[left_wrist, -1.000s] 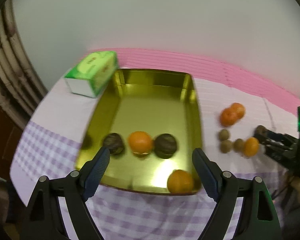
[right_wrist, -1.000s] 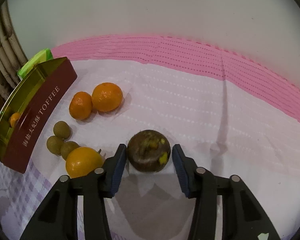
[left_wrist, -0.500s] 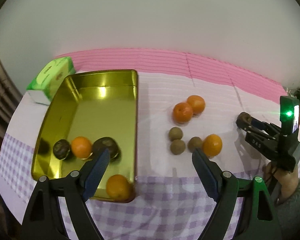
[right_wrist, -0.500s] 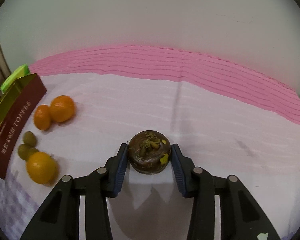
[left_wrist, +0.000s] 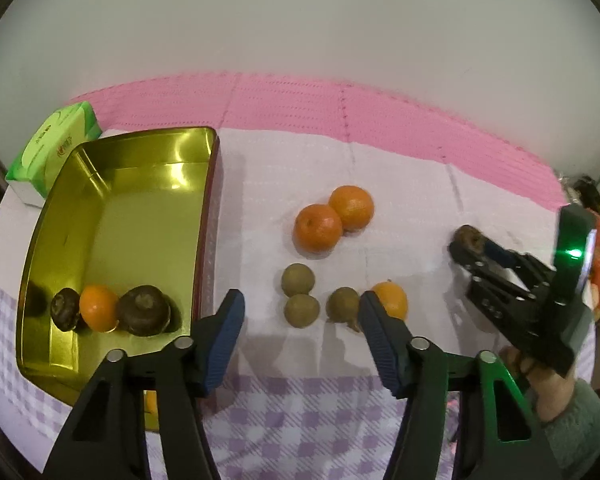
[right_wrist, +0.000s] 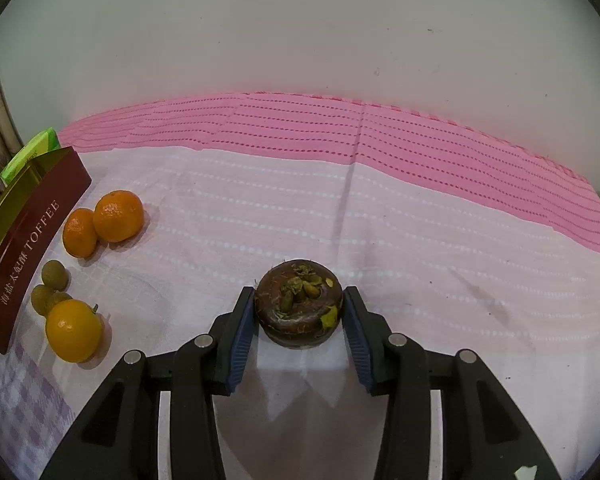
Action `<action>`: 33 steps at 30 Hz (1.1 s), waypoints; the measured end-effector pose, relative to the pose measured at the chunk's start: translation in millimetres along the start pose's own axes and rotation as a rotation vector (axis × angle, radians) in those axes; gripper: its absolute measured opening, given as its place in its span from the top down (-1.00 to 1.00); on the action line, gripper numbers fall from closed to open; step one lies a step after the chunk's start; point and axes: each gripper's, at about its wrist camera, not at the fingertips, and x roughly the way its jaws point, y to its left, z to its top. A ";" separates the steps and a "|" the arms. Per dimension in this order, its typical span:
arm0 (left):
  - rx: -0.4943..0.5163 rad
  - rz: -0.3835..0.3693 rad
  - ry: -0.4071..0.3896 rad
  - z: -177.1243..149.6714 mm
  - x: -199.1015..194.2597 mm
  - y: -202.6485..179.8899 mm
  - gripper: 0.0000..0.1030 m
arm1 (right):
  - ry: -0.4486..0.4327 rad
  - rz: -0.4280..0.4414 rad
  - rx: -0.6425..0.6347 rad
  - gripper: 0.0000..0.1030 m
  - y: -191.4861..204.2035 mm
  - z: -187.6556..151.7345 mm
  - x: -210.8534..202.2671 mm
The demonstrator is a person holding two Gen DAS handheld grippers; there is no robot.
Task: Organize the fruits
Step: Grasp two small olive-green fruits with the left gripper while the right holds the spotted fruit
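The right gripper point(right_wrist: 299, 314) is pinching a dark mangosteen point(right_wrist: 299, 303), now facing back toward the gold tin point(left_wrist: 112, 216), so delivery is probably beginning. The left gripper point(left_wrist: 300, 336), spread and empty, is swinging off the tin toward the longans point(left_wrist: 298, 285) and oranges point(left_wrist: 318, 227) beyond. Only the left view is showing the fruit inside the tin.

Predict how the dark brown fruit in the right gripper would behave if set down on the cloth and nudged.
The dark brown fruit looks squat with a flat top, so it probably sits rather than rolls. The right gripper spans its sides without visible denting, suggesting a firm rind. The soft tablecloth would likely damp any sliding.
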 end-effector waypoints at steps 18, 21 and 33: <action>-0.092 -0.005 0.142 21.4 56.5 5.5 0.32 | -0.004 0.028 0.019 0.16 -6.0 -2.0 -3.4; -0.091 0.000 0.147 21.6 61.7 4.7 0.32 | -0.003 0.027 0.019 0.16 -6.0 -1.9 -3.2; -0.046 0.038 0.152 11.6 65.7 -0.2 0.51 | -0.002 0.025 0.019 0.14 -6.0 -1.9 -3.4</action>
